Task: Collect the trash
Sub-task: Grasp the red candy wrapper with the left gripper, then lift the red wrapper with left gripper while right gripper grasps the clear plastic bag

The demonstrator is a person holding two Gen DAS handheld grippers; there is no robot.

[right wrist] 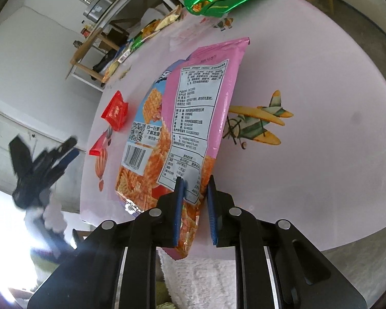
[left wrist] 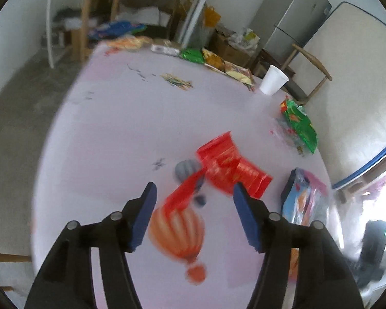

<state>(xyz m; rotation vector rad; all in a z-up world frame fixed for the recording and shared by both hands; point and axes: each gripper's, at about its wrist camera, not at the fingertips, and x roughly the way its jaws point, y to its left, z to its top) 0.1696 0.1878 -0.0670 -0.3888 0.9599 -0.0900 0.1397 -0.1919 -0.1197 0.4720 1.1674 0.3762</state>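
Gripping the pink printed plastic snack bag point(right wrist: 182, 128) by its lower edge over the near counter point(right wrist: 308, 77) rim, the right tool point(right wrist: 194, 188) is narrow, while the left tool point(left wrist: 193, 193) hangs wide and empty above a crumpled red foil wrapper point(left wrist: 229, 164).
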